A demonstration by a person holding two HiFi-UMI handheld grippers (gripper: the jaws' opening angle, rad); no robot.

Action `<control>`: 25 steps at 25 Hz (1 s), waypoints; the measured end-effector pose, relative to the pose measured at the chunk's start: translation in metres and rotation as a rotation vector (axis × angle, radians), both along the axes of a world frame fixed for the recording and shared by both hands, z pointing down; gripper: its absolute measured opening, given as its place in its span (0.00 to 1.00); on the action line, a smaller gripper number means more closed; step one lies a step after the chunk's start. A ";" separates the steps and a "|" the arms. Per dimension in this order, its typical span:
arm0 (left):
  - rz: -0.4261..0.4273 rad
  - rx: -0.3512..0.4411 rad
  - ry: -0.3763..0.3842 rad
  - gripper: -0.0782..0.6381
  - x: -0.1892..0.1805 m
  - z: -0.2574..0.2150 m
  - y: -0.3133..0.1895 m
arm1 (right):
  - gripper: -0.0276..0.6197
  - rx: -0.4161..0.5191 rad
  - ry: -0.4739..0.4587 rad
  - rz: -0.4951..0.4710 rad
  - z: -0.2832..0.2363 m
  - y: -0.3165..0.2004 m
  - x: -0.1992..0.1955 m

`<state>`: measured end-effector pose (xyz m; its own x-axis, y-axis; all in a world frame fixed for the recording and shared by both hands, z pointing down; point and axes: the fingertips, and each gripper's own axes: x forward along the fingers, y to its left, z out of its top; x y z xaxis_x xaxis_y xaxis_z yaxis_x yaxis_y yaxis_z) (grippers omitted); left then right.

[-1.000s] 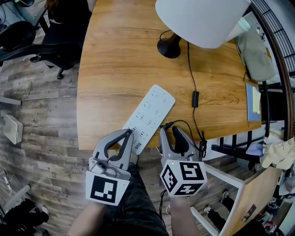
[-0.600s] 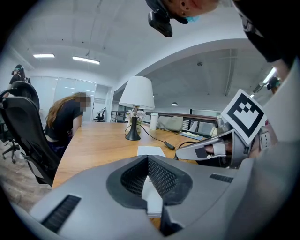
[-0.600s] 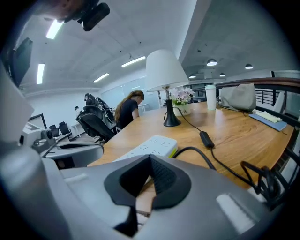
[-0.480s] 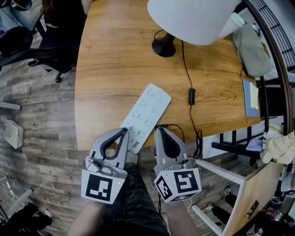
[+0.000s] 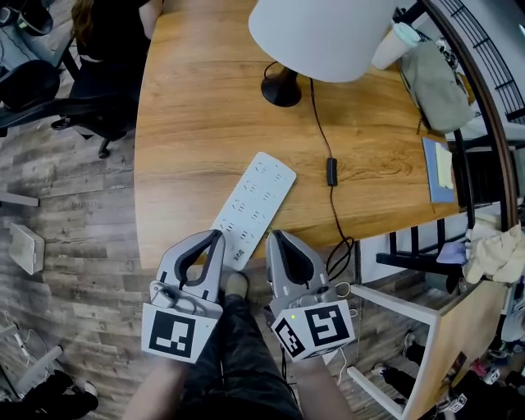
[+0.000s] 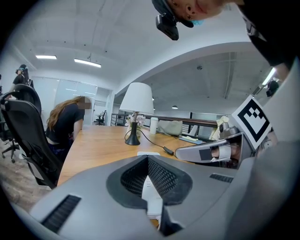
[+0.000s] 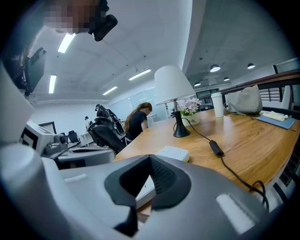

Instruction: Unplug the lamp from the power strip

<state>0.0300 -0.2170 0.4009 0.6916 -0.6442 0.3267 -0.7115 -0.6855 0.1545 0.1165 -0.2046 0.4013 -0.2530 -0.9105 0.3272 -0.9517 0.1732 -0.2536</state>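
Observation:
The white power strip (image 5: 253,205) lies slantwise on the wooden table (image 5: 197,123), one end at the near edge, with no plug showing in its sockets. The lamp (image 5: 328,33) stands at the back on a black base (image 5: 281,86). Its black cord (image 5: 321,131) runs through an inline switch (image 5: 331,172) and loops off the table edge (image 5: 343,256); the plug is hidden. My left gripper (image 5: 217,237) and right gripper (image 5: 275,238) hang side by side just off the near edge, both shut and empty. The strip (image 7: 173,153) shows beyond the right gripper (image 7: 150,157), and the strip (image 6: 149,187) shows through the left gripper (image 6: 149,159).
A grey bag (image 5: 431,74), a cup (image 5: 390,45) and a blue notebook (image 5: 439,168) sit along the table's right side. A person (image 5: 107,25) sits at the far left corner beside a black office chair (image 5: 33,74). A white frame (image 5: 394,308) stands at lower right.
Both grippers have drawn back from the table edge toward me. The cord loop that lay at the right gripper's tip now hangs to its right, off the edge.

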 end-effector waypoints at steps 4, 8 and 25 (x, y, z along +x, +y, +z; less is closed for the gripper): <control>0.002 0.014 0.006 0.10 0.000 -0.008 0.001 | 0.05 0.021 -0.003 -0.005 -0.010 0.002 -0.002; 0.002 0.025 0.019 0.10 0.002 -0.016 -0.001 | 0.05 0.043 -0.002 -0.005 -0.019 0.002 -0.001; -0.043 0.100 0.094 0.10 -0.010 -0.061 -0.007 | 0.05 0.133 0.040 -0.041 -0.067 0.007 -0.010</control>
